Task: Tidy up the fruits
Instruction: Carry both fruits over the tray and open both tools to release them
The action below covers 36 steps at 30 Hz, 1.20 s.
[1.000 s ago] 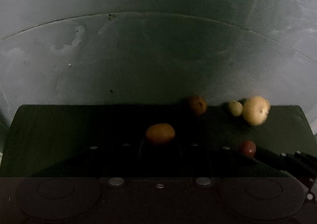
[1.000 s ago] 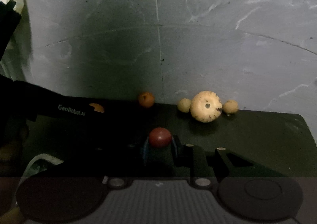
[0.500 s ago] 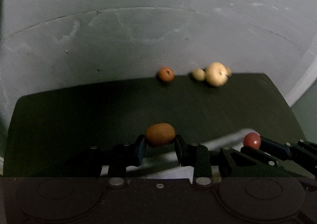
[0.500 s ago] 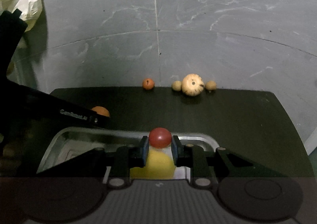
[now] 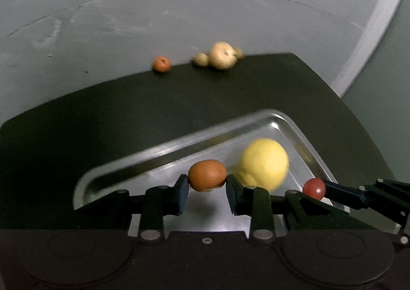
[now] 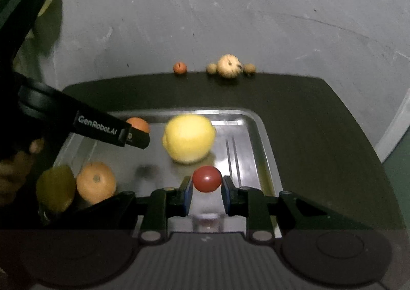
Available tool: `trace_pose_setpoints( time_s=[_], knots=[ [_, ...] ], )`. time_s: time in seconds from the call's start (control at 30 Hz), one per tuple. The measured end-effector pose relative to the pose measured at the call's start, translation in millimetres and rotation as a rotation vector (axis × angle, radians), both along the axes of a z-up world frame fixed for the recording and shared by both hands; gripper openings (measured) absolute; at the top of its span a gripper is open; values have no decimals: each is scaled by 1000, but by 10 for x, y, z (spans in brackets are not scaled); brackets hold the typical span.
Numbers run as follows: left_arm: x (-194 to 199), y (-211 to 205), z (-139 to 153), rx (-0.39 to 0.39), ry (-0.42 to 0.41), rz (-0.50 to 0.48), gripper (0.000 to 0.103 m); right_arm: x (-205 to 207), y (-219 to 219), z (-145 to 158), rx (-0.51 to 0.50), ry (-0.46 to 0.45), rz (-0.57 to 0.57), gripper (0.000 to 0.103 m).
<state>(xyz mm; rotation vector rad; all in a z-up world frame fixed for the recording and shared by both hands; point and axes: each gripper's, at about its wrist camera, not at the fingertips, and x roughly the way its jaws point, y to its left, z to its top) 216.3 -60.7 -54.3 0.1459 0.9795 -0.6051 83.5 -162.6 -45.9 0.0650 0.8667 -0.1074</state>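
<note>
L gripper [image 5: 207,188] pinches brown fruit [image 5: 207,175] | R gripper [image 6: 206,191] pinches red fruit [image 6: 206,178] | both over tray [image 6: 256,121], lower frame | 3 fruits in; 4 left, top center

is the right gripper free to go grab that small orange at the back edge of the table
Probably not yet: the right gripper is shut on a red fruit over the metal tray. The path to the small orange looks unobstructed.

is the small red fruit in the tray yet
Not yet: the small red fruit is pinched in the right hand-held gripper, above the tray.
</note>
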Motion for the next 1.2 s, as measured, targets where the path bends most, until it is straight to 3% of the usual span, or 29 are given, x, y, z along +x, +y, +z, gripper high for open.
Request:
trace_pose_setpoints(
  time_s=[0.53,1.2],
  knots=[
    [-492,-181,-186,60,45,-175,34,-328,97,-137,-22,31,-62,27],
    [-550,-255,-255,101,75,-226,34,-238,103,-166,-29,52,-61,30]
  ],
)
